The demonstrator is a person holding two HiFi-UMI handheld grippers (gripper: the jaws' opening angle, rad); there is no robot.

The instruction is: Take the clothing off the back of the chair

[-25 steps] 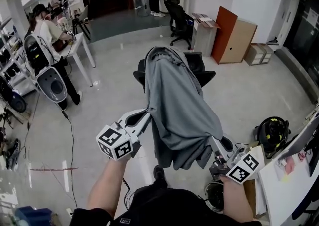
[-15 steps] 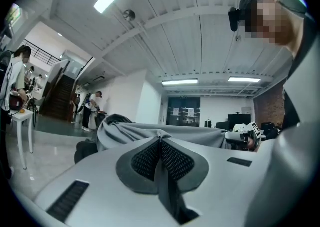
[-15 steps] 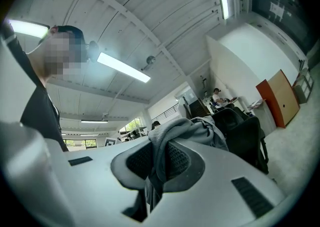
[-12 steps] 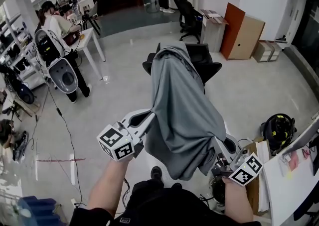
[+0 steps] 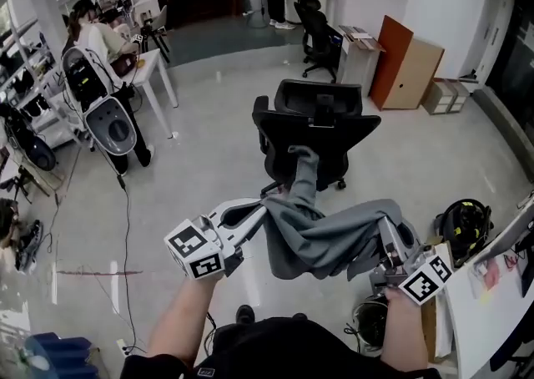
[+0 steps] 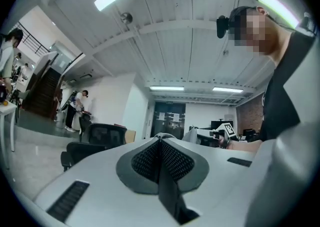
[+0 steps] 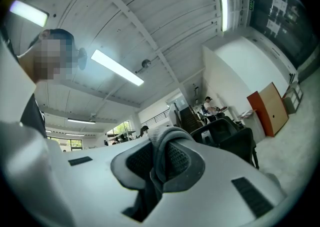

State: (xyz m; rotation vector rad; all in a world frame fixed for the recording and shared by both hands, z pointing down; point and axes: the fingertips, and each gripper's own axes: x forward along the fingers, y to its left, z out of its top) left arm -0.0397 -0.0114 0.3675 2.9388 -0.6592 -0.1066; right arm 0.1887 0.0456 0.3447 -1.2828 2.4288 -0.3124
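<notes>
The grey garment (image 5: 327,237) hangs slack between my two grippers, in front of the black office chair (image 5: 317,118). One end of it (image 5: 304,170) still reaches up to the chair's seat. The chair's backrest is bare. My left gripper (image 5: 262,211) is shut on the garment's left edge; a thin fold of cloth (image 6: 160,136) shows at its closed jaws (image 6: 160,143). My right gripper (image 5: 387,232) is shut on the right edge, with a thick grey fold (image 7: 169,138) pinched between its pads (image 7: 162,146). The chair (image 7: 227,133) stands just beyond.
A white desk (image 5: 153,62) with people sits at the far left, beside a white machine (image 5: 113,127). An orange board (image 5: 399,53) and boxes (image 5: 440,95) stand at the right. A helmet (image 5: 460,224) lies near my right hand. A cable (image 5: 127,227) runs over the floor.
The garment has come off the chair's backrest and dropped from draped high over it to hanging low between my grippers. Both grippers drew it back toward me.
</notes>
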